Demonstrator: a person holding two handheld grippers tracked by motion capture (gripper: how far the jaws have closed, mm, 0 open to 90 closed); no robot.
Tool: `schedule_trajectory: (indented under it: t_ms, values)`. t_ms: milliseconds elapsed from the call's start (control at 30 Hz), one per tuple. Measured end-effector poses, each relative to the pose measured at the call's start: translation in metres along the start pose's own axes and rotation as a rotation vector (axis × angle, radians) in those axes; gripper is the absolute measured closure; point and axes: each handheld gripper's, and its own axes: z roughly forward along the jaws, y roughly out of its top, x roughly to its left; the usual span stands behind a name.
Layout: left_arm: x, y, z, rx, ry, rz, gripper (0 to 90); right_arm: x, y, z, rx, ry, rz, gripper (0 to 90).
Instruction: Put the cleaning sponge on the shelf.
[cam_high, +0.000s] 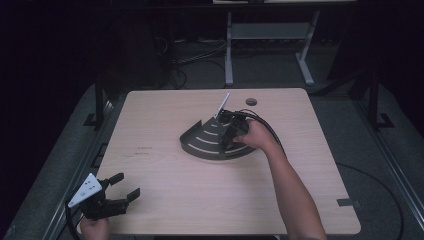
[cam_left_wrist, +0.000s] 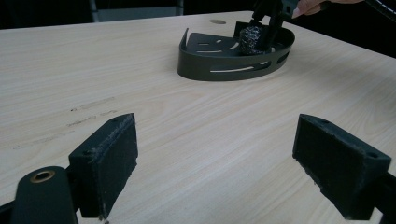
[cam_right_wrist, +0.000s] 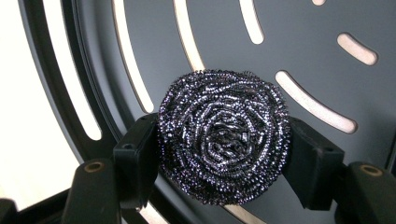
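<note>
This looks like a lab or recording room set up for capture work — not a home or kitchen. A plain pale wood-grain counter (cam_high: 165, 200) with a round cable hole (cam_high: 251, 102) stands alone in a dim, dark-walled space. Black metal frame posts (cam_high: 99, 100) rise at its sides, and loose cables (cam_high: 200, 60) lie across the grey floor (cam_high: 350, 130) behind it. Farther back stand the white legs of another desk (cam_high: 270, 45). The person at the counter holds instrumented tongs (cam_high: 120, 192) with a cable and a grey dotted plate (cam_high: 86, 190) on top — tracking gear of the kind a test rig uses.
</note>
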Motion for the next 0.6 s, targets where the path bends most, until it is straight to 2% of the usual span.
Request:
schedule_trajectory:
  t_ms: [333,600]
  values:
    - [0.0000,-0.0003,0.0006,0.004,0.000,-0.002,13.3,-0.0004,0.0005,0.0045,0.015,-0.006,0.004,33.2]
    - [0.0003,-0.0004,0.0007,0.002,-0.001,-0.004,13.3,-0.0022,-0.0002,0.0089,-0.002,0.011,0.019,33.1]
